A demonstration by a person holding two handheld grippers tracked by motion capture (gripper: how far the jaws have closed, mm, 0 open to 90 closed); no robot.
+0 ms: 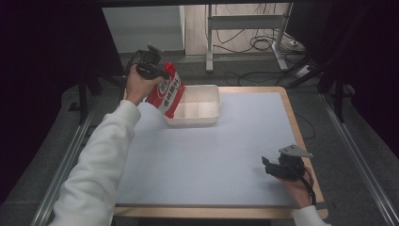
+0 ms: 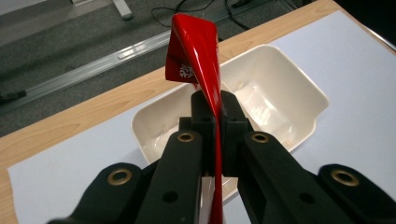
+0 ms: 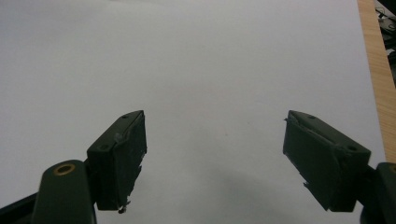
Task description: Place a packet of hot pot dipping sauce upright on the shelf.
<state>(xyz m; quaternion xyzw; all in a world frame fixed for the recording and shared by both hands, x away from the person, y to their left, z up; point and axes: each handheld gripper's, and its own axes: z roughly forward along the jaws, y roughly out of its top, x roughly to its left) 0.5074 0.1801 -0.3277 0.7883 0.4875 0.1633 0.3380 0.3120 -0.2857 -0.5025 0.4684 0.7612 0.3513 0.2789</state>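
Left gripper [image 2: 212, 116] jaws pinching the red packet [image 1: 165, 90] at the white tub's [image 1: 214, 110] edge; next it probably lowers it in. Right gripper [image 3: 215, 158] jaws spread, idle.

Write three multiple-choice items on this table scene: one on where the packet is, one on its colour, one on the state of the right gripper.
1. Where is the packet?
A. Held over the near left corner of the tub
B. Lying flat at the table's right edge
C. Under the right gripper

2. What is the packet's main colour?
A. Blue
B. Red
C. Green

3. How does the right gripper stand?
A. Shut on the packet
B. Shut on the tub's rim
C. Open, with nothing between its jaws

Answers:
1. A: in the high view the left gripper holds it up by the top edge at that corner of the white tub.
2. B: its glossy surface is red, with a white label.
3. C: the right gripper view shows the jaws wide apart over the bare white mat.
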